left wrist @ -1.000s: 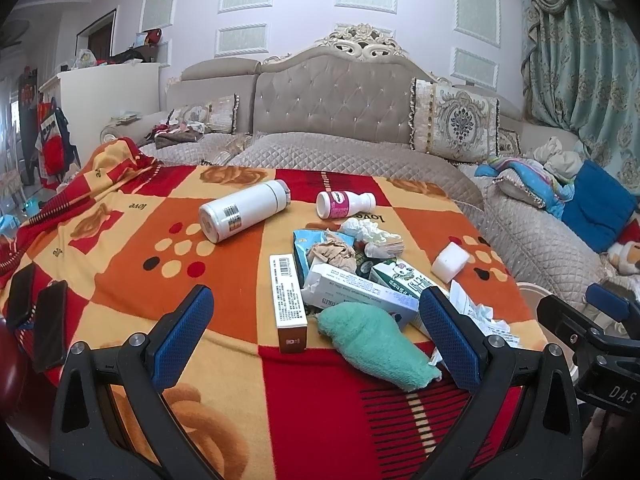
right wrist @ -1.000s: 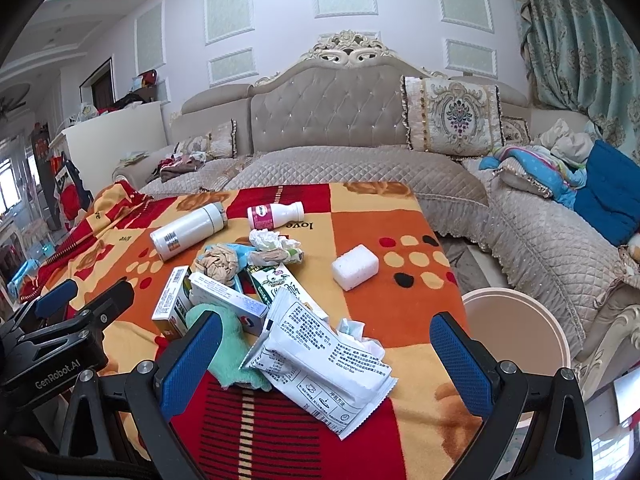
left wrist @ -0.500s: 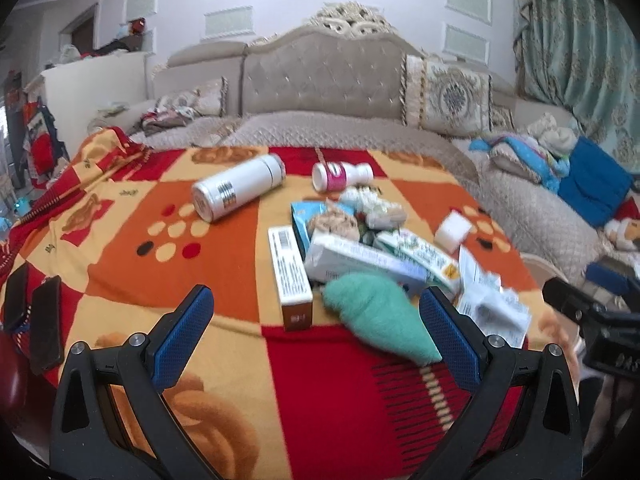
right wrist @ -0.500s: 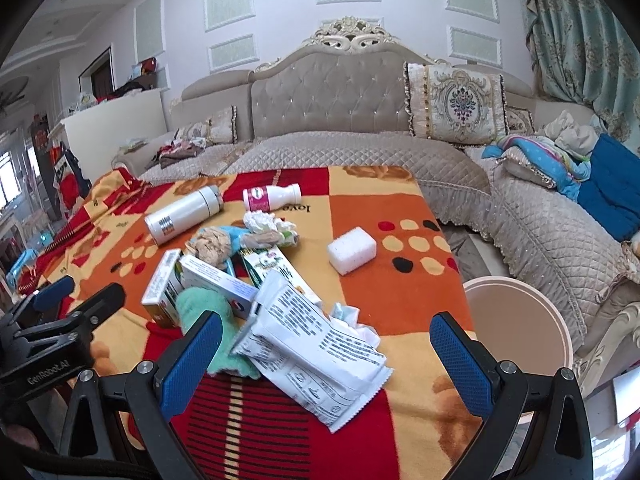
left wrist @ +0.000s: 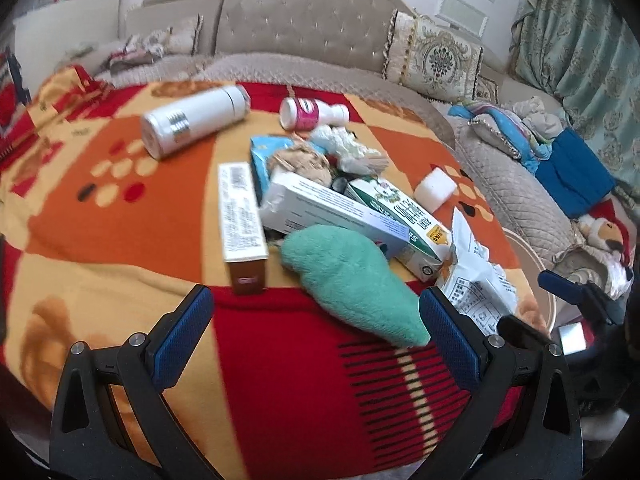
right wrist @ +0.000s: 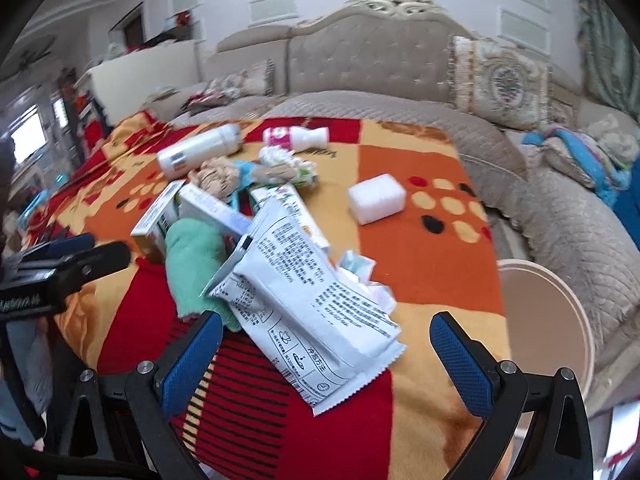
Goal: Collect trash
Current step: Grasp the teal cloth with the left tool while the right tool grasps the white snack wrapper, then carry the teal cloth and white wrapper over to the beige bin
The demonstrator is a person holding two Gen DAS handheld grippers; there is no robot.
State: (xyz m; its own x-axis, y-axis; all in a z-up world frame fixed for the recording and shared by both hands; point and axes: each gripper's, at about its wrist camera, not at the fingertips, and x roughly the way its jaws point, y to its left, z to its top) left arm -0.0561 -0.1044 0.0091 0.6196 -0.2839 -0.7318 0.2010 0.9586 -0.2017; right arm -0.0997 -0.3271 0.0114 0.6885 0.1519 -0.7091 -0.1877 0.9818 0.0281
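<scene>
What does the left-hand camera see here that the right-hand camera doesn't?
Only the left wrist view shows the plush toy on the sofa and the brown end of the long box. Only the right wrist view shows the whole round bin beside the bed and the wrapper's full printed face. Both show the white flask, pink bottle, green cloth and white block.

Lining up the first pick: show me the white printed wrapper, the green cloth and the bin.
white printed wrapper [right wrist: 308, 300]: right wrist view, middle of its printed face.
green cloth [left wrist: 352, 280]: left wrist view, centre of the fuzzy body.
bin [right wrist: 576, 292]: right wrist view, its far rim.
</scene>
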